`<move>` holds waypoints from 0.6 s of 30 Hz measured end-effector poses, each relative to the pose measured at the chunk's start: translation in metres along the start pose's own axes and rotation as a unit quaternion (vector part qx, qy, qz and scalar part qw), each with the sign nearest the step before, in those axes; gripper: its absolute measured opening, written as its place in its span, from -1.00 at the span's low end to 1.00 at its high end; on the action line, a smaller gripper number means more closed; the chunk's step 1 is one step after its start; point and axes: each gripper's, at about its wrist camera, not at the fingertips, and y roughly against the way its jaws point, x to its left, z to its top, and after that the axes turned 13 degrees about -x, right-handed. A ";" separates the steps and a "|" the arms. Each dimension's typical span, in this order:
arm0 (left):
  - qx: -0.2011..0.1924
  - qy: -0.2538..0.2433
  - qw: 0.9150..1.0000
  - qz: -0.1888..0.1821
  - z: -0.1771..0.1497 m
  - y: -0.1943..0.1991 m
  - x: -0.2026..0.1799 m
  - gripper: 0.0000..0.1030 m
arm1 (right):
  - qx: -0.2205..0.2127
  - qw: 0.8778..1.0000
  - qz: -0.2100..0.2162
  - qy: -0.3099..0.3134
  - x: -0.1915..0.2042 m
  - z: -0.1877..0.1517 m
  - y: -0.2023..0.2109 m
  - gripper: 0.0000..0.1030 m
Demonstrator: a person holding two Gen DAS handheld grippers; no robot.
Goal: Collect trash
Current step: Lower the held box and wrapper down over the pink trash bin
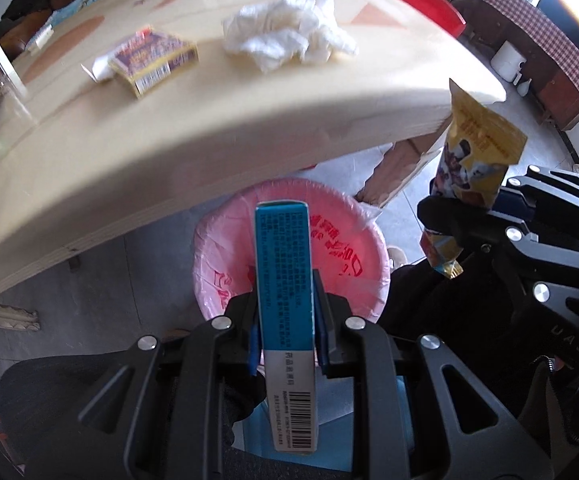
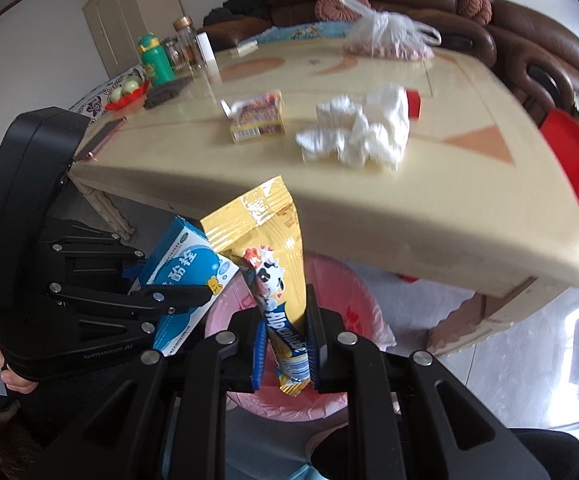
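the left tongs (image 1: 285, 320) pinch a blue box (image 1: 285, 280) over the pink-lined bin (image 1: 353, 236). right of them, the right tongs (image 2: 285, 332) pinch a yellow candy wrapper (image 2: 277, 264). crumpled tissue (image 2: 357, 132) and what looks like a small carton (image 2: 255, 118) lie on the table (image 2: 429, 208) beyond.

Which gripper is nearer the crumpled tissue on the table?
Neither clearly: the left gripper and right gripper both hang over the pink bin, below the crumpled tissue.
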 end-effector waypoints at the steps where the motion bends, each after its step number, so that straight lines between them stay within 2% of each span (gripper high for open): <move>1: 0.007 0.002 1.000 0.000 -0.001 -0.007 0.002 -0.59 | 0.005 1.000 0.000 -0.001 -0.001 -0.002 -0.005 -0.68; 12: 0.057 0.022 0.998 -0.006 -0.012 -0.060 0.017 -0.59 | 0.075 0.997 0.005 -0.014 -0.021 -0.031 -0.067 -0.68; 18: 0.078 0.030 0.996 -0.010 -0.017 -0.081 0.026 -0.59 | 0.102 0.995 0.012 -0.012 -0.025 -0.043 -0.087 -0.68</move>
